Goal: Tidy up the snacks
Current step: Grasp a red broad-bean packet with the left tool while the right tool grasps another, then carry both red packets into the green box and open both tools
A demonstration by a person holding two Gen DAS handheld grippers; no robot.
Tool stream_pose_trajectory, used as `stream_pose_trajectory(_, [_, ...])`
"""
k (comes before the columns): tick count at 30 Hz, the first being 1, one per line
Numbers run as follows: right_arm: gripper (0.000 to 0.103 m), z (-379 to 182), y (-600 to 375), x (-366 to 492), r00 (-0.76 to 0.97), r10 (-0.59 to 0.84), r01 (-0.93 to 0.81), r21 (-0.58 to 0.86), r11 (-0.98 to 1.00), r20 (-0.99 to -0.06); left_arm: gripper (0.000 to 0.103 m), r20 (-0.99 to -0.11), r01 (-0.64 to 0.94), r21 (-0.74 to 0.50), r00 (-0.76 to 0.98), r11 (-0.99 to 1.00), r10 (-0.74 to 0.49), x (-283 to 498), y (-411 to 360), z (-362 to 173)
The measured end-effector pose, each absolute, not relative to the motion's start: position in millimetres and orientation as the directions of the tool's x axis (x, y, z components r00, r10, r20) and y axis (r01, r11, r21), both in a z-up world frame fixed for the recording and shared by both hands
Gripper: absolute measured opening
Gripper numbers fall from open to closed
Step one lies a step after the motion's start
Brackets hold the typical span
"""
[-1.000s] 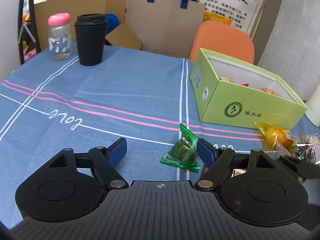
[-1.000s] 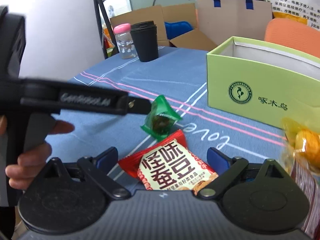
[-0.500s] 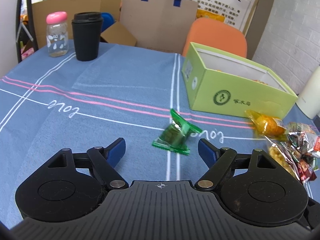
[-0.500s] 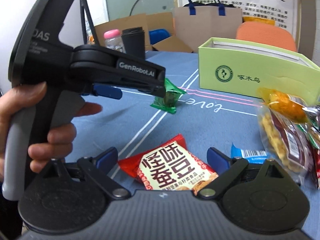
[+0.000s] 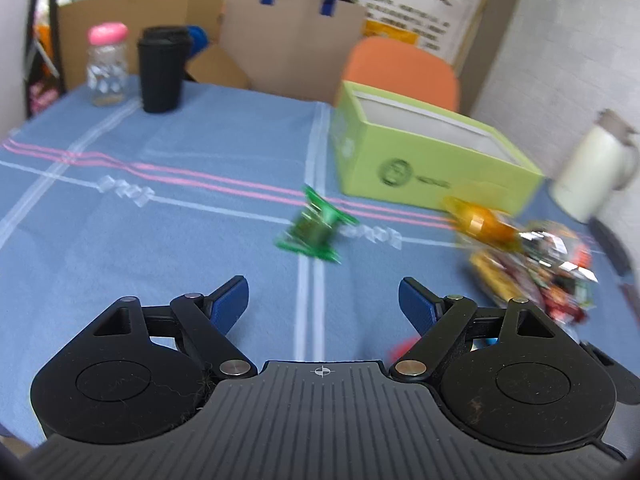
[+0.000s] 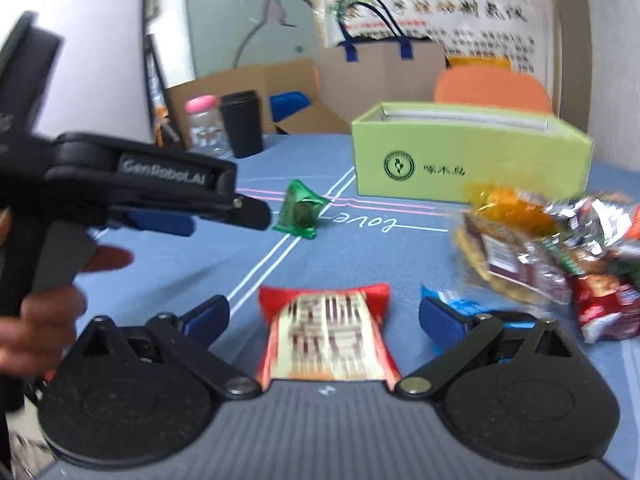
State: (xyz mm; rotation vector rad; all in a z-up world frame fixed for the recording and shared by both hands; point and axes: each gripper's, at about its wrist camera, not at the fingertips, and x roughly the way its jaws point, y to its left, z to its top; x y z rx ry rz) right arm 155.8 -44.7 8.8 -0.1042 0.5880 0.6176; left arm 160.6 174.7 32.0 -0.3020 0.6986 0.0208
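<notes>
A green-wrapped candy (image 5: 312, 230) lies on the blue tablecloth, well ahead of my left gripper (image 5: 322, 300). Its jaws are opening with nothing between them. The open light-green box (image 5: 432, 160) stands behind the candy to the right. A pile of snack packets (image 5: 532, 256) lies right of the candy. In the right wrist view a red packet (image 6: 326, 340) lies flat between the fingers of my right gripper (image 6: 324, 316). Those jaws are opening and the pads stand clear of it. The left gripper (image 6: 226, 220), in a person's hand, is at the left, near the candy (image 6: 300, 210).
A black cup (image 5: 164, 68) and a pink-lidded bottle (image 5: 107, 64) stand at the table's far left. A white flask (image 5: 596, 168) stands at the right edge. A blue packet (image 6: 452, 300) lies by my right finger. An orange chair, a paper bag and cardboard boxes are behind the table.
My left gripper has drawn back from the green candy, which stays on the cloth, and its jaws have widened. The right view has swung right, showing more of the snack pile; its jaws are wider.
</notes>
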Motion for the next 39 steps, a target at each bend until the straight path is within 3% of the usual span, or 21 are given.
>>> stream_pose_trajectory(5, [0.099, 7, -50, 146, 0.643, 0.528, -0.598, 0.068, 0.799, -0.555, 0.07, -0.658, 0.002, -0.377, 0.703, 0.926, -0.27, 151, 154, 23])
stream_pose_trajectory(14, [0.099, -8, -34, 161, 0.613, 0.523, -0.628, 0.037, 0.777, -0.592, 0.068, -0.696, 0.013, -0.412, 0.641, 0.911, -0.324, 158, 133, 6])
stream_pose_trajectory(16, [0.097, -14, -34, 162, 0.593, 0.53, -0.635, 0.053, 0.771, -0.606, 0.059, -0.706, 0.0, -0.407, 0.635, 0.914, -0.314, 160, 133, 0])
stream_pose_trajectory(17, [0.085, -18, -34, 162, 0.586, 0.531, -0.639, 0.054, 0.767, -0.612, 0.052, -0.7, 0.006, -0.4, 0.644, 0.917, -0.309, 159, 133, -1])
stream_pose_trajectory(19, [0.083, -17, -32, 158, 0.598, 0.52, -0.64, 0.026, 0.768, -0.61, 0.025, -0.674, 0.046, -0.456, 0.635, 0.889, -0.378, 160, 133, -3])
stream_pose_trajectory(22, [0.075, -6, -38, 163, 0.584, 0.55, -0.638, 0.081, 0.766, -0.598, 0.019, -0.668, 0.047, -0.46, 0.64, 0.887, -0.381, 165, 133, -2])
stream_pose_trajectory(27, [0.075, 23, -43, 182, 0.63, 0.553, -0.636, 0.046, 0.771, -0.545, 0.018, -0.618, 0.074, -0.505, 0.664, 0.86, -0.42, 187, 134, 21])
stream_pose_trajectory(35, [0.076, 77, -52, 271, 0.724, 0.536, -0.606, -0.03, 0.795, -0.434, 0.018, -0.513, 0.184, -0.447, 0.749, 0.876, -0.419, 272, 115, 92])
stream_pose_trajectory(39, [0.075, 86, -48, 339, 0.723, 0.534, -0.606, -0.03, 0.795, -0.439, 0.018, -0.5, 0.196, -0.398, 0.773, 0.896, -0.39, 337, 105, 114])
